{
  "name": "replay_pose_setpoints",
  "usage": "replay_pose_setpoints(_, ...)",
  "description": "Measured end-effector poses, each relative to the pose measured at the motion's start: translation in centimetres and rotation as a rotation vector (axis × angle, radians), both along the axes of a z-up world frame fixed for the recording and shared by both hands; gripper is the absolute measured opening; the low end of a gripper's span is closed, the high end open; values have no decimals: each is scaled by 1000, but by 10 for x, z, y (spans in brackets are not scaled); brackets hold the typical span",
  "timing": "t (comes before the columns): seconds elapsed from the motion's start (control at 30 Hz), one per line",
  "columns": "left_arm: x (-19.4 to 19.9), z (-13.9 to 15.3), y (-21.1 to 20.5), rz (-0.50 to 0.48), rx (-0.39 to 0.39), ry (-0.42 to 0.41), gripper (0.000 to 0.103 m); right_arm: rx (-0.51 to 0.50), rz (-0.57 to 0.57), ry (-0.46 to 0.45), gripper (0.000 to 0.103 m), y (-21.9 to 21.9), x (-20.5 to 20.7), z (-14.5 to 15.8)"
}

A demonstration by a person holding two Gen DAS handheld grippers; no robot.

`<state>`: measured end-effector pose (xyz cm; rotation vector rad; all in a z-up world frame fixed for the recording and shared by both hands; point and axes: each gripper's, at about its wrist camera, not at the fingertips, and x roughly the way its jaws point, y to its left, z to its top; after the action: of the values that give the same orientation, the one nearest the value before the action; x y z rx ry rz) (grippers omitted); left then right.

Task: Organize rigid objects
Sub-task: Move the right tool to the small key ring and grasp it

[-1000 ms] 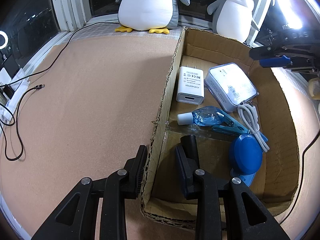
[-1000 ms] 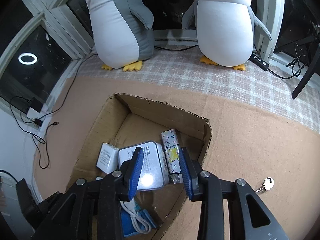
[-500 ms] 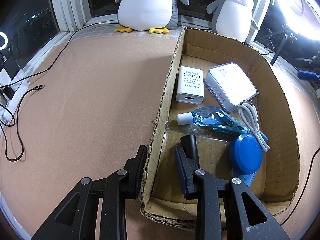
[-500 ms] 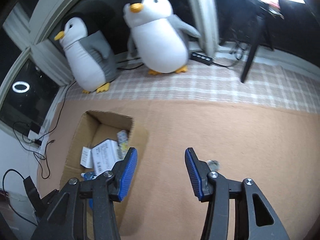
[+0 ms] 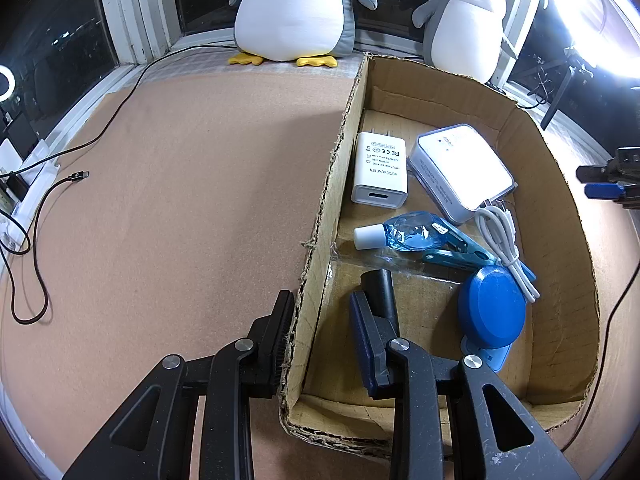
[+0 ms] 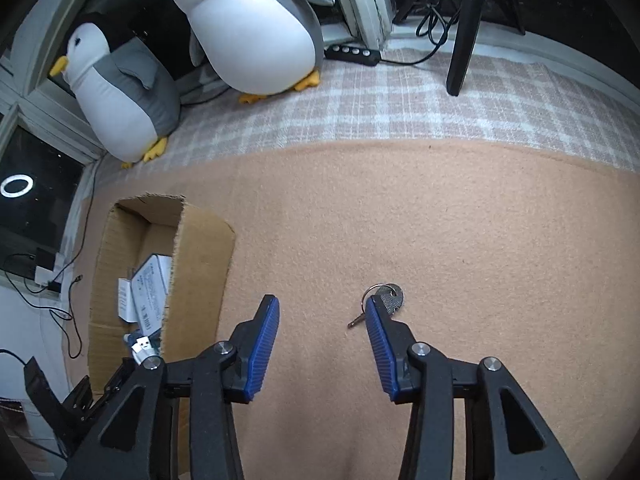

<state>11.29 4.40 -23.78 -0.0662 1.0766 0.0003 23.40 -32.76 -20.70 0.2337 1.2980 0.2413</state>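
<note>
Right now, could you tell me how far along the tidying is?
Mostly done: the charger, the bottle and other items lie in the box. The left gripper straddles its wall. Left: the keys on the mat, by the open right gripper.

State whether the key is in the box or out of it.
Out. The key lies on the carpet, apart from the box.
</note>
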Motion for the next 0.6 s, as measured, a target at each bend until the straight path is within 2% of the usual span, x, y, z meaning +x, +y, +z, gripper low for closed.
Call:
replay_pose_setpoints(0.2,1,-1,0,0,-5,0,31,-96,13,41,35,11,9,-18)
replay_pose_setpoints(0.47,0,-1,2,-1,-11,-2,31,-164,26,62,27,22,16,-31)
replay_pose_setpoints(0.6,0,-1,3,-1,-13,-3,31,-210,23,61,19,26,20,-32)
